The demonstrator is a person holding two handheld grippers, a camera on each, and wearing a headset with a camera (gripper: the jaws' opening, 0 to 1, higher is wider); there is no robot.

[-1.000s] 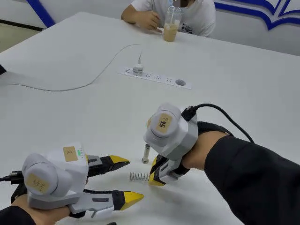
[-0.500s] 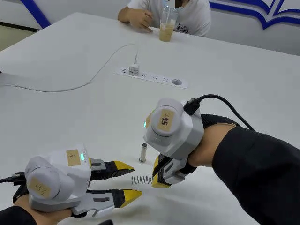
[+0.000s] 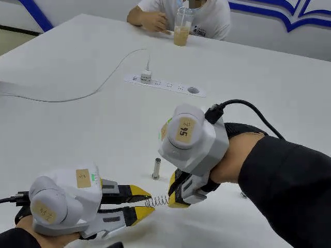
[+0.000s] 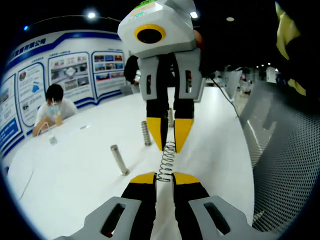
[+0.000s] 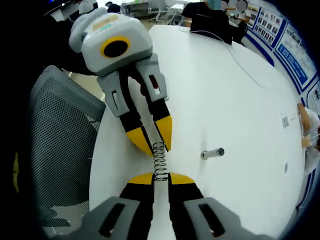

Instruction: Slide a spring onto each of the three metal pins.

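Observation:
A small coil spring (image 3: 158, 200) is stretched level between my two grippers, just above the white table (image 3: 77, 119). My right gripper (image 3: 174, 199) is shut on its right end, and my left gripper (image 3: 145, 202) has its yellow tips pinched on the left end. In the left gripper view the spring (image 4: 166, 161) runs from my own jaws up to the right gripper (image 4: 170, 137). One bare metal pin (image 3: 156, 169) stands upright just beyond the spring. That bare pin (image 4: 119, 160) shows left of the spring, and a pin wrapped in a spring (image 4: 145, 133) stands farther back.
A power strip (image 3: 163, 85) with a plugged-in cable lies mid-table. A person sits at the far edge with a drink cup (image 3: 182, 27). A mesh chair back (image 5: 60, 145) is near the table edge. A small metal piece (image 3: 243, 195) lies by my right sleeve.
My left gripper has moved right to the spring's free end and its jaws have narrowed onto it. The right gripper has lifted the spring slightly off the table.

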